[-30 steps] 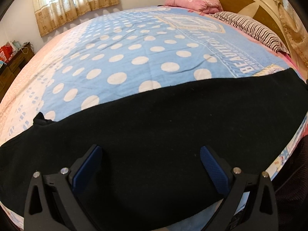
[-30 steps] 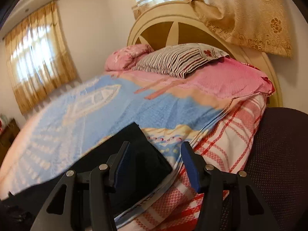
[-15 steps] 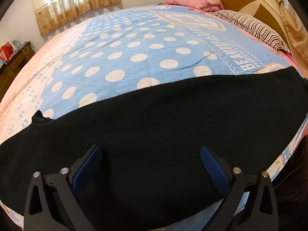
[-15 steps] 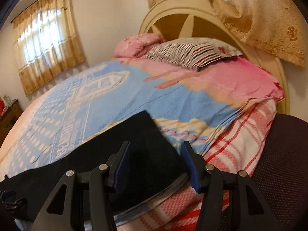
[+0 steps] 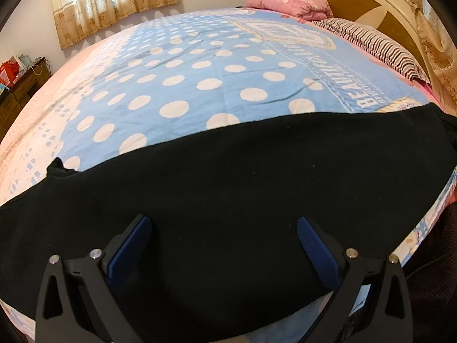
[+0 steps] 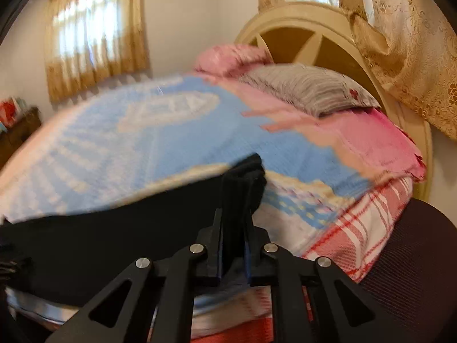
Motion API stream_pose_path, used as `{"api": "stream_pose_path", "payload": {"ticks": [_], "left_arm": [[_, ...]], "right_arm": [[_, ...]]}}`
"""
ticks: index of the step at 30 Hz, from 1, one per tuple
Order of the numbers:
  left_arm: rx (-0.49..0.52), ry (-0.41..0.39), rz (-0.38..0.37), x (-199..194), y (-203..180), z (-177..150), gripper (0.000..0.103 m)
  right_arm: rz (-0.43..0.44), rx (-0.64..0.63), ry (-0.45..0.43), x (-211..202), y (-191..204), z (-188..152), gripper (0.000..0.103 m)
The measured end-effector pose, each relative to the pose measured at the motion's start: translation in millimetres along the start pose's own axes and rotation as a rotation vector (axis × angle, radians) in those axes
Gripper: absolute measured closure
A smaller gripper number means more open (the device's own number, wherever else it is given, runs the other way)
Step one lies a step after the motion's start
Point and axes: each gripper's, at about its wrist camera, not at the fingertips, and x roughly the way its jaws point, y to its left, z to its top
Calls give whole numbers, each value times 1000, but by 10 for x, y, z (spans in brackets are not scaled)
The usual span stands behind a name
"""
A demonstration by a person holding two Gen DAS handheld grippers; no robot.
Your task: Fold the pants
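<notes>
While the right gripper point(image 6: 233, 200) jaws are pinching one end of the black pants point(image 5: 228, 188), the left gripper point(image 5: 222, 237) is hovering wide-jawed over their middle; the pants are lying lengthwise along the bed's point(image 5: 200, 65) near edge.

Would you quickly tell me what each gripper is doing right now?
Left gripper: open, above the black pants, holding nothing.
Right gripper: closed on the pants' end.

Open polka-dot blanket point(image 5: 200, 65) beyond the black pants point(image 5: 228, 188); striped pillow point(image 6: 308, 91), headboard point(image 6: 320, 40) farther off.
</notes>
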Motion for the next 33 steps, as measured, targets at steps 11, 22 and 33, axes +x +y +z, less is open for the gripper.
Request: {"api": "stream_pose_path", "payload": {"ticks": [11, 22, 33], "left_arm": [[-109, -84, 25, -220, 519, 13, 0], [-225, -81, 94, -249, 1082, -183, 0], [-261, -84, 108, -231, 1295, -220, 0]], "right_arm": [[492, -228, 25, -229, 1733, -189, 92], [627, -423, 173, -4, 2864, -1029, 93], [664, -503, 116, -100, 3148, -1079, 91]]}}
